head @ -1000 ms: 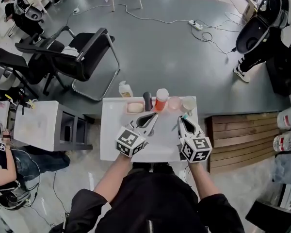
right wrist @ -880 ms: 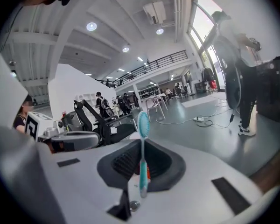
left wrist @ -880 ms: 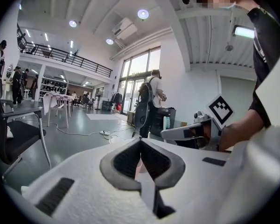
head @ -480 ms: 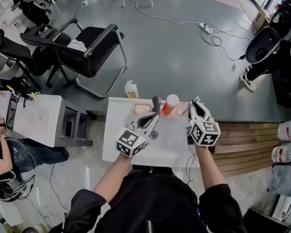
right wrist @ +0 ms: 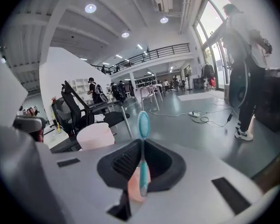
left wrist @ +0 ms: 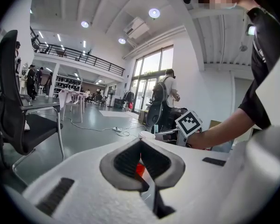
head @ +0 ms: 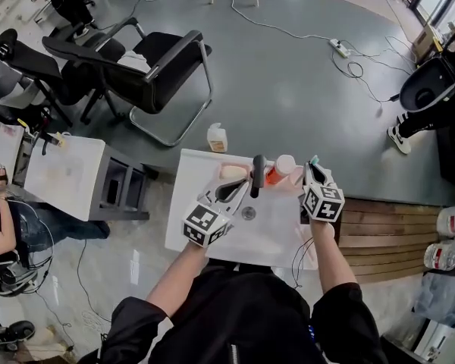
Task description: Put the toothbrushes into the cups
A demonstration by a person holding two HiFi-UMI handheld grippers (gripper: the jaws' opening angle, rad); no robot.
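At the table's (head: 189, 203) 1 o'clock corner, the right gripper (head: 312, 171) is clamped on a teal toothbrush (right wrist: 142, 155). The brush stands upright, with its bristles at 12 o'clock. A pink cup (right wrist: 136, 186) shows between the jaws at the brush's 6 o'clock. The step in hand looks like carrying this brush to that cup. The next move would be to centre the handle end over the cup's mouth, lower it in and then open the jaws.

A pale cup (right wrist: 102, 135) sits at 10 o'clock from the brush. No brush shows in either cup, though neither cup's inside can be seen.

The left gripper (head: 241, 186) hovers near the table's middle. Its jaws appear to be together on nothing, and it points toward an orange container (head: 279, 171) at its 1 o'clock. A dark container (head: 258, 174) stands just beside the orange one, at its 9 o'clock.
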